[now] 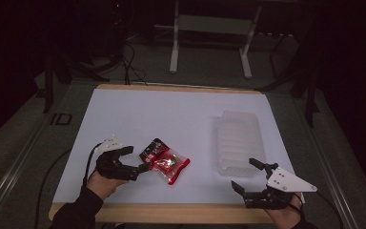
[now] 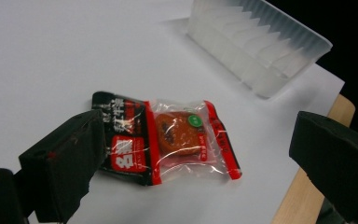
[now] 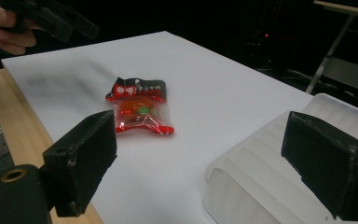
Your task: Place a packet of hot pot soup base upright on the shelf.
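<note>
Fingers of both grippers are spread wide and hold nothing. At the near edge of the surface [image 1: 124, 109], the left gripper [image 1: 136, 162] sits low beside two snack packets, its fingers [image 2: 65, 158] pointing at them from the person's left; one finger reaches close to the dark packet, though whether it touches cannot be told. The right gripper [image 1: 250, 176] hovers at the near right corner, well apart from the packets, just in front of the plastic tray.

A little farther in lie the packets: a black and red packet [image 2: 121, 140] and a clear red-edged packet [image 2: 186, 135] with an orange-brown sweet inside. The clear one overlaps the dark one's edge, and both lie flat on the white sheet. Beyond them to the right stands the ribbed translucent tray [image 1: 238, 140], empty as far as can be seen. Past the surface is a dark floor with cables and a white frame.

The likely risk is in the pick. Both packets are thin, slick and flat, so fingers closing from the side may slide over the film, or push the pair along the sheet instead of gripping. Because they overlap, a pinch could catch both, or lift one and drag the other towards the near wooden edge [image 2: 317, 186], where it might fall off.
</note>
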